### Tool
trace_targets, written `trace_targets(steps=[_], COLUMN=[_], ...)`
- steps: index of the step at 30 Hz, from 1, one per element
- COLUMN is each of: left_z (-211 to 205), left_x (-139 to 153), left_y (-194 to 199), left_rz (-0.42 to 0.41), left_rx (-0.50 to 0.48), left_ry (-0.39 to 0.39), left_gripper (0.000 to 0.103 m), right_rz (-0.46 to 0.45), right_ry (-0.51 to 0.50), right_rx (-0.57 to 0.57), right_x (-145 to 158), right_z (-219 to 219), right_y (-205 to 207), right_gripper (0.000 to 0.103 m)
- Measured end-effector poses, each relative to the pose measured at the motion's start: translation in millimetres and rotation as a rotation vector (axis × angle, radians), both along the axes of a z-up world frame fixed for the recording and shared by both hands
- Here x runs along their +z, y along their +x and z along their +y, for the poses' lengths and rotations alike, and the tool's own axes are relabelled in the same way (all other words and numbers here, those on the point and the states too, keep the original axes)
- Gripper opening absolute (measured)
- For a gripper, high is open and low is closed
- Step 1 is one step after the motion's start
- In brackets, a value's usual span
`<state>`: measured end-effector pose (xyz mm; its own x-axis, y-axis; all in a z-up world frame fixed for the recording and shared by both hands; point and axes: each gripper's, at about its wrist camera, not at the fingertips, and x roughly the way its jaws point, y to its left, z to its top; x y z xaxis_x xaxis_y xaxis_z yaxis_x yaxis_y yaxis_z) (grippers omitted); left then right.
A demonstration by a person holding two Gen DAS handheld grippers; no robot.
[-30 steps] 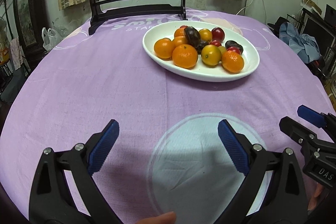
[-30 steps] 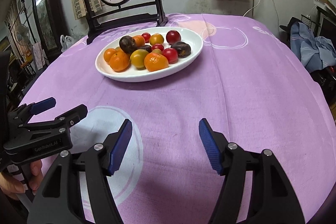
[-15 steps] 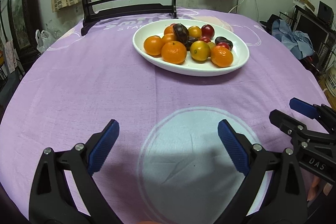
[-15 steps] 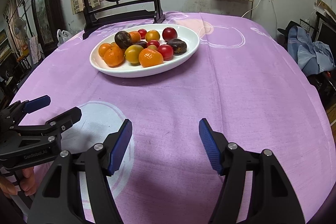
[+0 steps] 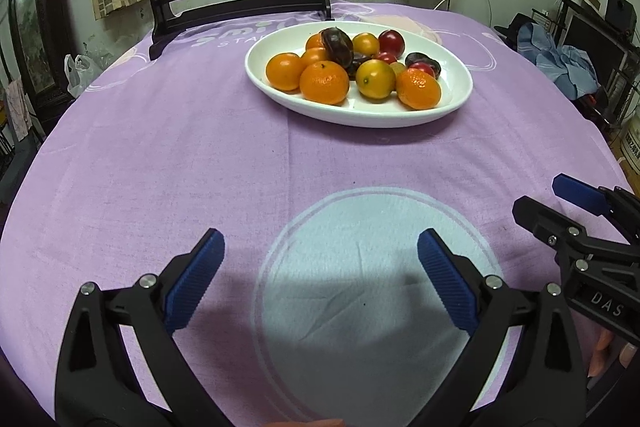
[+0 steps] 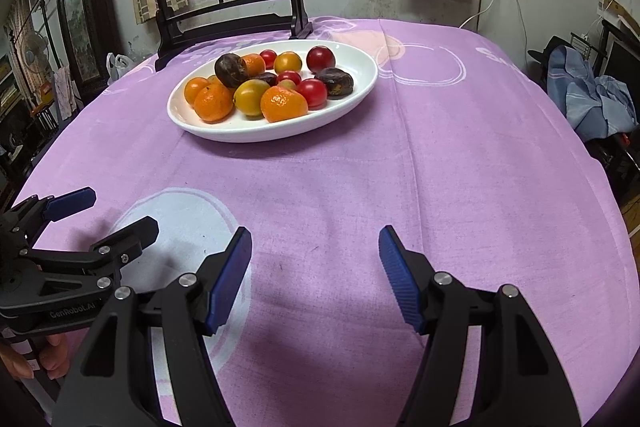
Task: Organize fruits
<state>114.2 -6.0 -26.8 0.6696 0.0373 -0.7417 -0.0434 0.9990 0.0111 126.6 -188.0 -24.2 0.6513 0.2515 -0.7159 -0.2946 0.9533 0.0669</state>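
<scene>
Fingers: we see both the left gripper (image 5: 320,259) and the right gripper (image 6: 316,251) spread wide, holding nothing, above the cloth.
Tablecloth (image 5: 180,155): purple, covering the table.
Plate (image 5: 456,95): white, well beyond both grippers.
Fruits (image 5: 324,83): piled on the plate.

Left gripper (image 5: 320,255) & right gripper (image 6: 316,251): black plastic frames w/ silver screws, ribbed blue pads (image 5: 447,283); white "GenRobot.AI" and "DAS" lettering; bare fingers (image 6: 52,355) at edge.
</scene>
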Motion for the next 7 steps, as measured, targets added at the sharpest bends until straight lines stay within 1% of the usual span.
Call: trace_targets(steps=[7], left_z=[-1.5], left_x=[-4.0], left_y=[1.4], left_rz=[0.028], left_rx=[-0.004], left_ry=[0.014], left_gripper=[0.099], right_rz=[0.006], right_ry=[-0.015], right_rx=[0.009], right_x=[-1.8], right_z=[3.0], right_y=[0.4], right_gripper=[0.066])
